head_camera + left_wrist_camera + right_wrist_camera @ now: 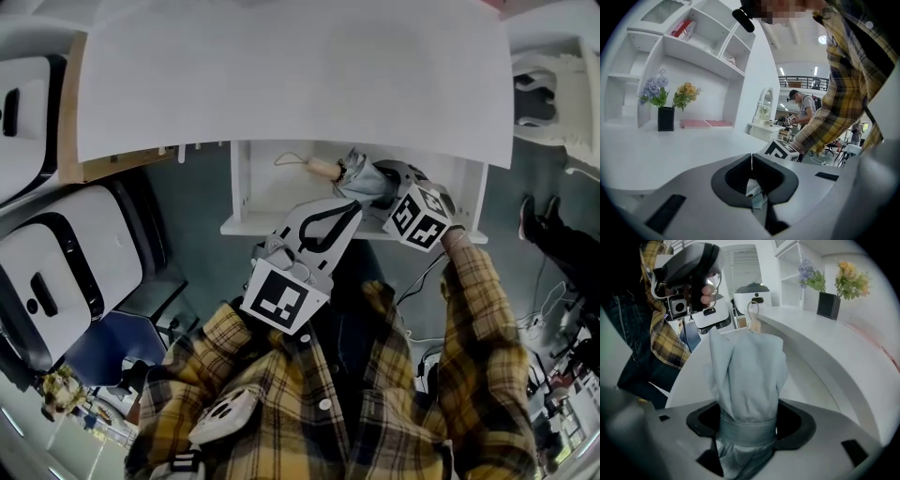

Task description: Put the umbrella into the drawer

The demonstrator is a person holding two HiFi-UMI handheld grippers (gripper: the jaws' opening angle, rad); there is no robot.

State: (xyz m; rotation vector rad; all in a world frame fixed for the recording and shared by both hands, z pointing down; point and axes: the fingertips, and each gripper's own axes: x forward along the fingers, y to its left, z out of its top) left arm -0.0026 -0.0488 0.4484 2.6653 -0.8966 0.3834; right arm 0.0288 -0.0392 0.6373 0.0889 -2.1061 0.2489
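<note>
A smooth white desk (281, 75) curves above its open, boxy white drawer (246, 226). Over the drawer, the right gripper (749, 427) pinches the folded umbrella (747, 371): soft, creased pale-blue fabric, banded, with a wooden handle (753, 326). The left gripper's (752, 161) jaws are pressed together.

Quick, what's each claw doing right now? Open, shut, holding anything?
Left claw: shut, jaws together, nothing clearly held.
Right claw: shut on the umbrella.
</note>
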